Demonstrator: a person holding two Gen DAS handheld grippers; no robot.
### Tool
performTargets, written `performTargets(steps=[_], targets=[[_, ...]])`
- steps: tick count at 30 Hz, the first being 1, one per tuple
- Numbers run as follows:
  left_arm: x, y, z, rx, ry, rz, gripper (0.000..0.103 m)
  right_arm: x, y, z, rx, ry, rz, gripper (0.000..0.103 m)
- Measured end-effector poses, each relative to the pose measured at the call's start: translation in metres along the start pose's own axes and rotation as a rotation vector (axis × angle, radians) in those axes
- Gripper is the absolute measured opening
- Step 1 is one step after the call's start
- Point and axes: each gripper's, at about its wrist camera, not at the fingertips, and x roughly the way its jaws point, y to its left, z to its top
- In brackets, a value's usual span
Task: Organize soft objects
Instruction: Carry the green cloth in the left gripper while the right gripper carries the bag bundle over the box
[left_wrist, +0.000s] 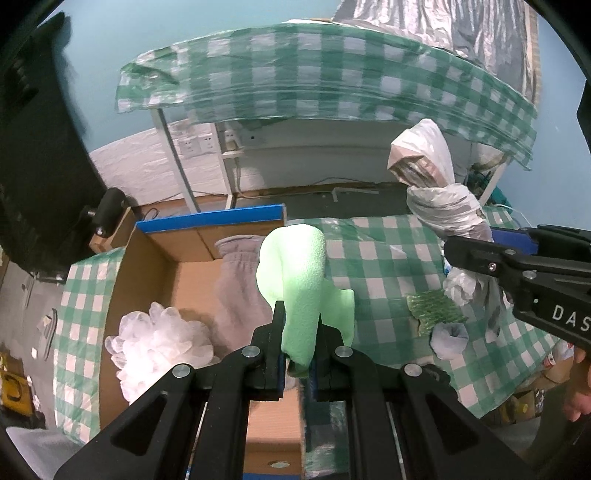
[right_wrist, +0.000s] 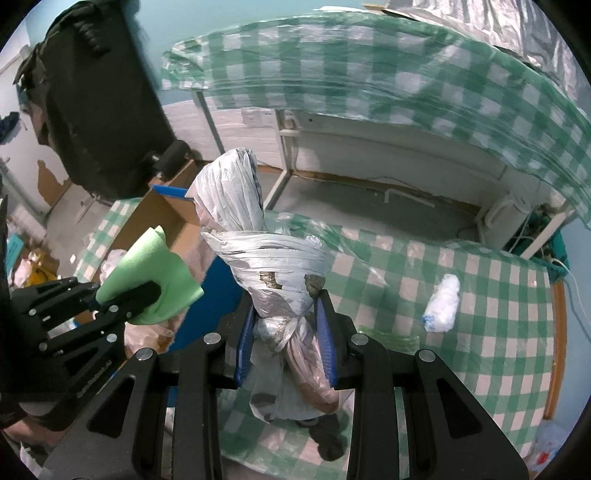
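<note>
My left gripper (left_wrist: 299, 317) is shut on a light green foam sheet (left_wrist: 299, 266), which stands up curled between the pads, above the near right corner of an open cardboard box (left_wrist: 147, 266). My right gripper (right_wrist: 286, 299) is shut on a knotted bundle of white plastic bags (right_wrist: 251, 236), lifted off the checked table (right_wrist: 480, 332). In the left wrist view the right gripper (left_wrist: 454, 247) comes in from the right with the bag bundle (left_wrist: 443, 210). In the right wrist view the left gripper (right_wrist: 157, 291) and its green foam sheet (right_wrist: 147, 258) are at the left.
Inside the box lie a white mesh pouf (left_wrist: 159, 339) and a grey fleece piece (left_wrist: 236, 280). On the table lie green bubble wrap (left_wrist: 432, 310), a rolled blue-grey sock (left_wrist: 448, 339) and a white plastic roll (right_wrist: 443, 302). A second checked table (right_wrist: 369, 74) stands behind.
</note>
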Motion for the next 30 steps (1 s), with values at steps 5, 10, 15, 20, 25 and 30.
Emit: performTargets(steps=[5,10,15,20,25,30], targets=[[0.000,0.013,0.000,-0.024,-0.003,0.009,0.009,0.004,0.011,0.008,-0.013,0.000,0.012,0.030],[0.002,0.026,-0.001,-0.047,0.001,0.014,0.009,0.012,0.025,0.014,-0.031,0.007,0.026,0.030],[0.004,0.041,-0.003,-0.074,0.003,0.026,0.009,0.021,0.040,0.020,-0.050,0.017,0.040,0.030],[0.009,0.060,-0.003,-0.119,0.014,0.035,0.009,0.030,0.057,0.025,-0.071,0.028,0.055,0.030],[0.013,0.075,0.003,-0.157,0.016,0.039,0.009,0.041,0.070,0.028,-0.086,0.045,0.076,0.030],[0.018,0.093,0.008,-0.202,0.019,0.044,0.009,0.052,0.079,0.032,-0.087,0.064,0.092,0.030]])
